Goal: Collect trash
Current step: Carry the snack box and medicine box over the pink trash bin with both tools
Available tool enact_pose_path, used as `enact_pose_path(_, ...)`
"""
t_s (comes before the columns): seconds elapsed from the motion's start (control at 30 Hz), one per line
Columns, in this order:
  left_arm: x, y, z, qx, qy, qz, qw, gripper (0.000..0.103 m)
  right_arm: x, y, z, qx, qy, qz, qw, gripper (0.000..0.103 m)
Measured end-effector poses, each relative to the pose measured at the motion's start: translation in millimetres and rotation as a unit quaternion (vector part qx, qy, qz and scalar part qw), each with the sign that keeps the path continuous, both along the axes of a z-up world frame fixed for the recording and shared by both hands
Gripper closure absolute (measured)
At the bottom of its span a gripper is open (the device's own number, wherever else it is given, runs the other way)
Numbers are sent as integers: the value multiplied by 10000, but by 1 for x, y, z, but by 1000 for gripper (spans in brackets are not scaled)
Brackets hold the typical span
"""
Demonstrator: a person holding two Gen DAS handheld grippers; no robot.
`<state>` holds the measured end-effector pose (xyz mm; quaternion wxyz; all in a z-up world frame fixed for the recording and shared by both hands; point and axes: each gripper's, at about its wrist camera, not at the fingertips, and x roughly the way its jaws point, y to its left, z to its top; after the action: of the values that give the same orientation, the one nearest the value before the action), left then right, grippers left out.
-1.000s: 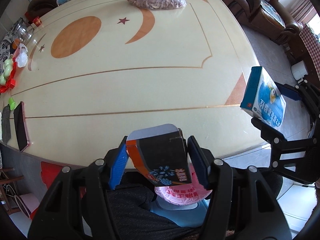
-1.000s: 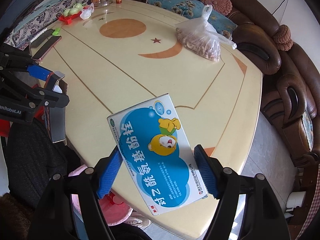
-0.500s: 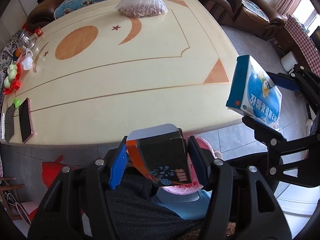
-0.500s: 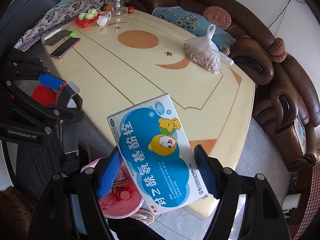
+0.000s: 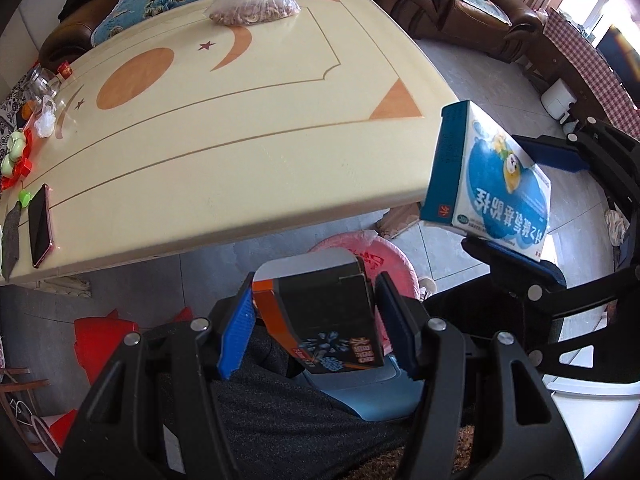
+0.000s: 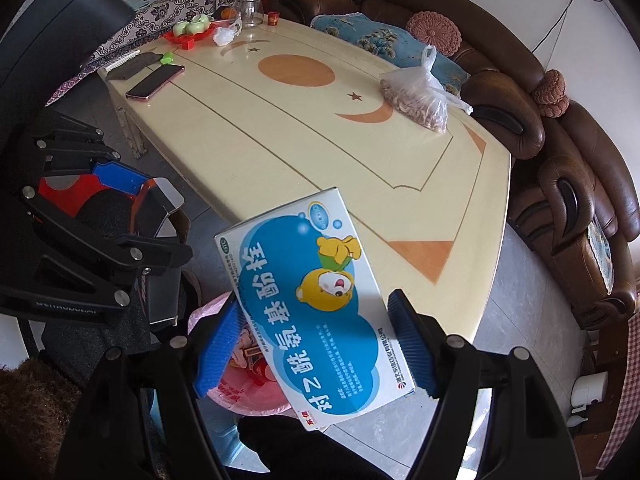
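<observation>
My left gripper (image 5: 316, 330) is shut on a dark box with an orange edge (image 5: 324, 316), held off the near edge of the cream table (image 5: 240, 128). The same dark box (image 6: 158, 236) shows at the left of the right wrist view. My right gripper (image 6: 312, 342) is shut on a blue and white medicine box with a cartoon bear (image 6: 316, 304), seen also as the medicine box (image 5: 488, 176) at the right of the left wrist view. Below both boxes stands a bin lined with a pink bag (image 5: 360, 248), the pink bag (image 6: 240, 380) holding some wrappers.
On the table lie a clear bag of nuts (image 6: 416, 100), a phone (image 6: 156, 82), a dark case (image 6: 130, 66), a red tray with green fruit (image 6: 190, 30) and a glass jar (image 6: 250, 10). Brown sofas (image 6: 560, 184) ring the far side. A red stool (image 5: 104, 344) stands on the floor.
Both grippers have drawn back off the table with their boxes still held. The table edge has slid away and the pink-lined bin has come into view beneath them.
</observation>
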<state>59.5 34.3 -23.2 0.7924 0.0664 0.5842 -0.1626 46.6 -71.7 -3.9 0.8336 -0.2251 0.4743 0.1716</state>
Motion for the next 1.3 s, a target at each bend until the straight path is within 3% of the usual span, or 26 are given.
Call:
enact_pose_path(0.3,-23,-9,-31,-5,69,-227,9997,45,-27,-8,-26,113,106,-225,9996,32)
enact_pose_path(0.5,-30,-16,-66,-20,180,-310,9994,45,-37,-17,-52,119,135,-463,9988,32)
enact_pose_path(0.8,-25,-26,-138,-35,598,-432,9973,45,-50,-23,-111,193,297,-737,9966,32)
enact_pose_path(1.3,-8,-38,-222,84,1019,-364,9941,45,-28,-48,-205,416,350,-1621,9853,32)
